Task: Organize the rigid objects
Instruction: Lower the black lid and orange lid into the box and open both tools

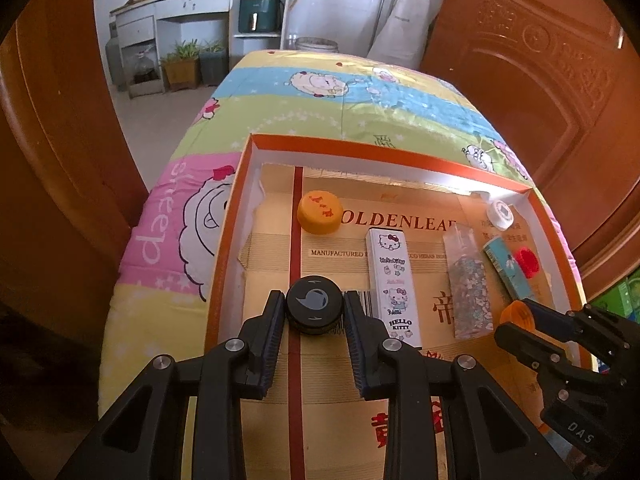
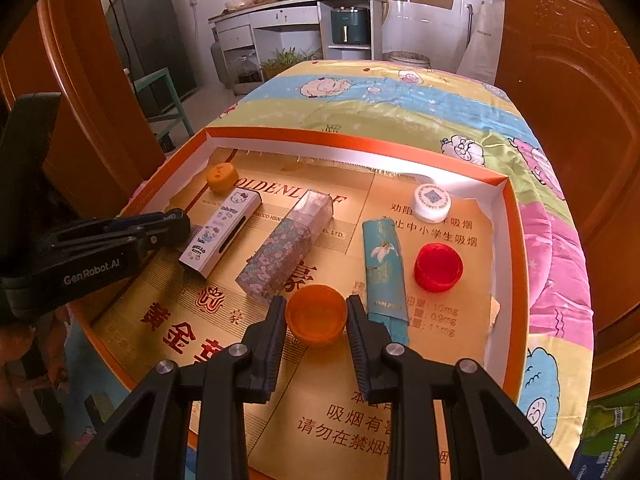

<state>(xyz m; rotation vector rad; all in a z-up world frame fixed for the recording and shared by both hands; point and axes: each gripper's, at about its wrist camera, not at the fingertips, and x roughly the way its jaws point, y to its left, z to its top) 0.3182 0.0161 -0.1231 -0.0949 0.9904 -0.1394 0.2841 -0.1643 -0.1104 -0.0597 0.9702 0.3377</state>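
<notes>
Left wrist view
- Left gripper (image 1: 314, 312): jaws narrow, pads pressed on both sides of a round black plastic cap (image 1: 314, 309) with a grey emblem, held low over the tray floor.
- Tray: shallow orange-rimmed cardboard box lid (image 1: 360, 148) lined with gold printed card, lying on a cartoon sheep quilt (image 1: 320, 96).
- Far left of tray: orange round cap (image 1: 319, 213), top up.
- Middle: white Hello Kitty rectangular box (image 1: 394, 280) lying flat; just right of it a clear glitter-patterned box (image 1: 470, 284).
- Right side: teal flower-printed box (image 1: 506, 268), red ribbed cap (image 1: 527, 263) beside it, white round cap (image 1: 500, 214) near the far corner.
- Right gripper (image 1: 520, 316): enters from the right edge, closed on an orange cap.

Right wrist view
- Right gripper (image 2: 316, 316): jaws narrow, clamping an open-side-up orange plastic cap (image 2: 316, 314) near the tray's front.
- Left gripper: at the left edge, touching the Hello Kitty box end; its held cap is hidden.
- Red ribbed cap: right of the teal box, apart from it.
</notes>
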